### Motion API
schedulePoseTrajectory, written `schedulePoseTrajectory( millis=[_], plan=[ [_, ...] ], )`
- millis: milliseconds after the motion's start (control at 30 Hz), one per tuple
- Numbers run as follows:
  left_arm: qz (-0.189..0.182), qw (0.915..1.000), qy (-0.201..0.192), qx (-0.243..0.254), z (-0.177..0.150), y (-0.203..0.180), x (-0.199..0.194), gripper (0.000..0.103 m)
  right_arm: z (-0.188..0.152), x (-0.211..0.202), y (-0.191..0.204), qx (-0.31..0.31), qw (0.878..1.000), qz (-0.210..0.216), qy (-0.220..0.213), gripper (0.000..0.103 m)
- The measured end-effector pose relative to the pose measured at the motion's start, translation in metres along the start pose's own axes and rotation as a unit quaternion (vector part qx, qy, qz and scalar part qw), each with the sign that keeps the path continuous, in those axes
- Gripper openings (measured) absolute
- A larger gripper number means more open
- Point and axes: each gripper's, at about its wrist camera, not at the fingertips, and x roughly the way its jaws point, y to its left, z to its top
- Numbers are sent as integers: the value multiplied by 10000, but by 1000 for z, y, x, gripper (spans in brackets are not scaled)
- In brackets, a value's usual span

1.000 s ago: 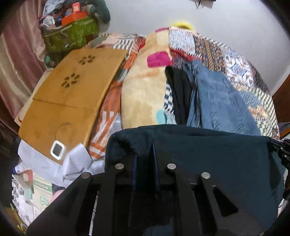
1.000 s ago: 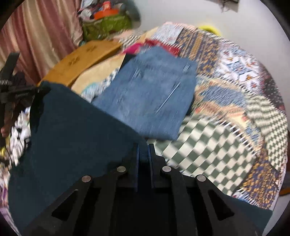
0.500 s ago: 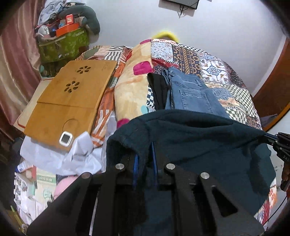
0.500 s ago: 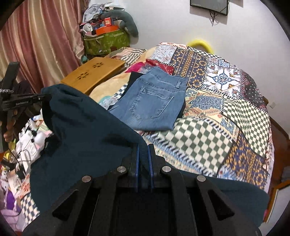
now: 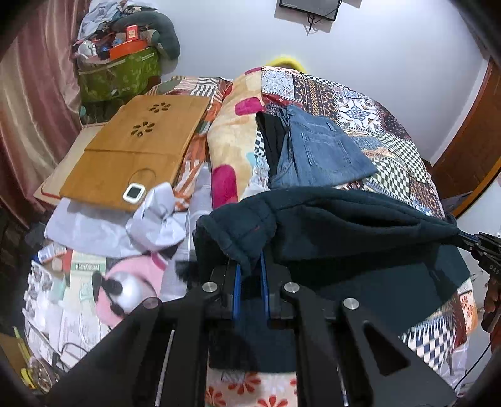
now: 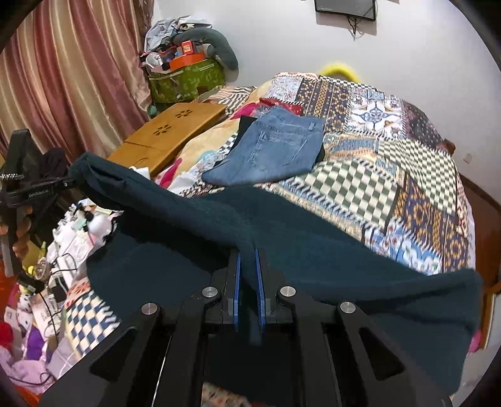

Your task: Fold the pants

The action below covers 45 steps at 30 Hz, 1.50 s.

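Dark teal fleece is filling the near part of both views: the pants (image 5: 360, 225) are hanging stretched between the two tools above the near edge of the bed. The left gripper (image 5: 249, 275) is clamped on one bunched corner of the fabric, its blue pads pressing the cloth. The right gripper (image 6: 247, 269) is clamped on the opposite corner in the same way. In the right wrist view, the left gripper (image 6: 37, 191) is appearing at the far left edge, with the pants running from it across the frame.

The patchwork bedspread (image 6: 360, 175) is covering the bed beneath the pants, showing checks and tile patterns. Farther on, folded blue jeans (image 6: 272, 147) are lying flat on the bedspread, with a dark garment (image 5: 274, 137) lying just beside them on the left. A long floral pillow (image 5: 231, 137) is lying left of that garment. A wooden lap tray (image 5: 137, 147) is resting at the left side of the bed, with a small white device (image 5: 134, 192) sitting at its near edge and crumpled white paper (image 5: 159, 219) touching that edge.

At the far left corner, a green patterned bag (image 6: 186, 79) is standing against the pink curtain (image 6: 72, 78); it is holding an orange box and other clutter that is too small to identify. A dark screen (image 6: 344, 7) is hanging on the far white wall.
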Motion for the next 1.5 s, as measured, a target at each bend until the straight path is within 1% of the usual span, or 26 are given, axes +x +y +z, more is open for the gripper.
schedulePoseTrajectory(
  millis=[100,200,300,367,500,600,700,767,867,900,933,1000,1033,1067,1100,1133,1167,1200,1233,1300,1400,1433,1500],
  plan=[
    [53,10000,21,35,-21,2,-5,11,-12,-4,7,-18,10000,-5,-3,8],
    [56,9999,134,-28,-39,5,-2,11,-21,-4,9,67,10000,-1,18,8],
    [161,9994,294,-19,-61,7,3,11,-29,-2,11,186,9998,59,80,8],
    [199,9990,393,-35,-73,9,7,11,-36,-2,14,212,9997,63,117,8],
    [318,9984,452,-135,-90,14,10,10,-51,1,20,175,9996,18,221,8],
    [323,9978,518,-242,-97,20,9,10,-57,4,23,139,9994,-10,301,8],
    [391,9977,496,-229,-99,23,3,10,-60,3,26,116,9994,-56,320,10],
    [469,9977,454,-172,-95,21,-1,10,-60,2,27,129,9993,-71,338,14],
    [446,9982,397,-111,-86,16,-6,11,-57,-3,27,171,9991,-64,388,17],
    [452,9983,358,-77,-82,13,-8,13,-55,-6,25,209,9991,-28,376,17],
    [479,9984,314,-22,-76,8,-10,15,-54,-10,24,253,9991,41,344,20],
    [470,9985,274,51,-68,0,-11,22,-51,-20,18,388,9990,93,186,28],
    [422,9988,251,91,-62,-5,-11,25,-50,-27,13,459,9989,34,59,34],
    [376,9990,218,124,-57,-10,-11,31,-49,-32,8,514,9987,-34,-33,40],
    [333,9992,179,157,-53,-16,-11,38,-48,-38,2,582,9982,-118,-127,44],
    [277,9993,129,208,-46,-24,-12,42,-47,-42,-3,632,9977,-178,-187,48],
    [237,9994,91,245,-41,-30,-12,49,-46,-48,-11,724,9965,-288,-291,51],
    [202,9994,55,276,-37,-35,-12,56,-46,-54,-21,810,9952,-407,-373,52],
    [152,9993,0,331,-29,-44,-11,59,-46,-58,-29,894,9937,-522,-427,54],
    [109,9990,-48,420,-18,-57,-8,68,-48,-67,-50,1118,9895,-751,-515,56],
    [89,9982,-97,584,1,-79,0,74,-52,-81,-90,1519,9805,-1095,-594,58],
    [69,9979,-102,640,8,-87,5,74,-53,-85,-97,1593,9784,-1173,-603,58],
    [53,9974,-81,714,20,-100,14,78,-57,-93,-124,1809,9708,-1445,-623,58]
  ],
)
